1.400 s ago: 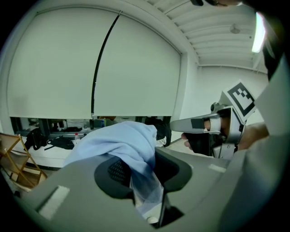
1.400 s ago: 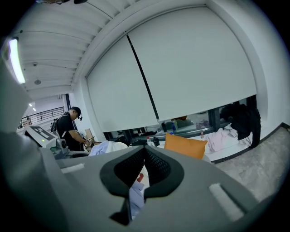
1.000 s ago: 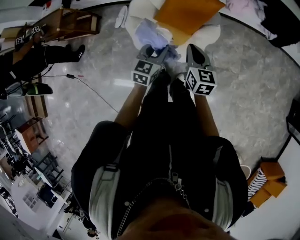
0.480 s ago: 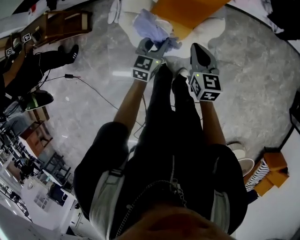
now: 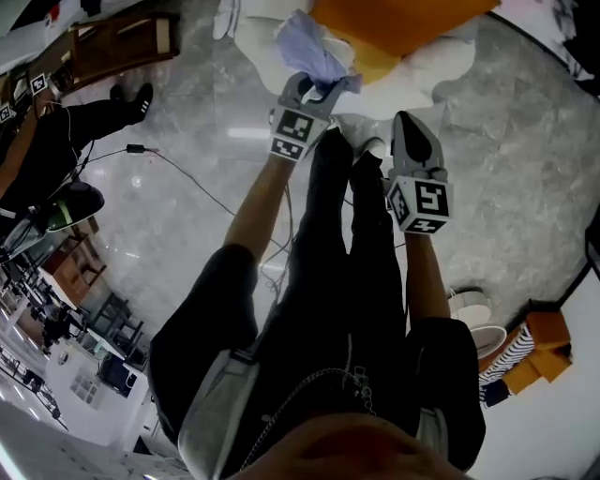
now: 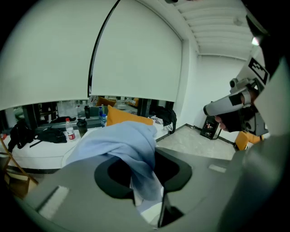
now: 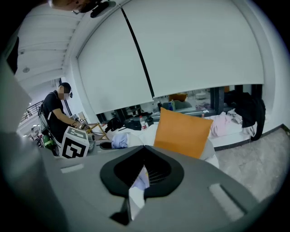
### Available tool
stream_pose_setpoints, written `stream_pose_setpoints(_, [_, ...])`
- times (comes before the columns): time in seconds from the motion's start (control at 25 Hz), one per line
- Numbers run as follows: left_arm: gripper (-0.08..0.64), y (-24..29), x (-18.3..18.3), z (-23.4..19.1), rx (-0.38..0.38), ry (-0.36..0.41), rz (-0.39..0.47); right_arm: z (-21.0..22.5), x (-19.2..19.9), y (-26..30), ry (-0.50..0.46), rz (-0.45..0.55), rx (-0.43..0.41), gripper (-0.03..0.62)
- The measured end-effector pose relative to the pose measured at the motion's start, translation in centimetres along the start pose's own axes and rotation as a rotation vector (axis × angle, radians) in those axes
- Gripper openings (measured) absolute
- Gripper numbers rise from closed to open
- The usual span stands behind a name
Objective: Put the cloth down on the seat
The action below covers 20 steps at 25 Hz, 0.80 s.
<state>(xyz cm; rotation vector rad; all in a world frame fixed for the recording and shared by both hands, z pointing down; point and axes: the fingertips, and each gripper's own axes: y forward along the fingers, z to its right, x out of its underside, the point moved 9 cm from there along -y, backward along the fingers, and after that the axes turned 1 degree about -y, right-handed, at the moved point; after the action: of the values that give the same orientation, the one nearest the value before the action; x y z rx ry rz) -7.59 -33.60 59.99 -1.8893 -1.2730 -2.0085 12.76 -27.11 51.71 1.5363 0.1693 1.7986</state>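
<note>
A light blue cloth (image 5: pixel 305 47) hangs bunched from my left gripper (image 5: pixel 314 86), whose jaws are shut on it just in front of the white seat (image 5: pixel 436 66) with its orange cushion (image 5: pixel 394 19). In the left gripper view the cloth (image 6: pixel 122 142) drapes over the jaws of that gripper (image 6: pixel 147 195) and hides much of the seat. My right gripper (image 5: pixel 405 120) hangs lower and to the right, apart from the cloth, its jaws tapering together with nothing seen in them. The right gripper view has its jaws (image 7: pixel 136 190) facing the cushion (image 7: pixel 181 131), with the cloth (image 7: pixel 120 140) at left.
A person in black (image 5: pixel 56 131) sits at the left beside a wooden rack (image 5: pixel 122 42). A cable (image 5: pixel 187 183) crosses the grey floor. Bottles (image 6: pixel 70 129) stand on the ledge behind the seat. Clothes (image 7: pixel 224 122) lie at the right, and an orange box (image 5: pixel 544 347) stands at the lower right.
The left gripper has carried the cloth closer to the seat. The right gripper, beside the cloth a second ago, has drawn back and to the right, away from it.
</note>
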Motion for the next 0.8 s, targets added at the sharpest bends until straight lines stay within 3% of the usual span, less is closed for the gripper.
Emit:
stream_pose_setpoints(0.44, [0.118,6.0,8.6,-3.6,-0.035,-0.102,-0.027,0.8,4.3,4.3,-0.018,-0.106,-0.046,-0.011])
stream_pose_setpoints(0.8, [0.118,11.2,16.3,-5.3,-0.046,-0.201,-0.060,2.8,9.2,7.7,0.031,-0.192,-0.045,-0.011])
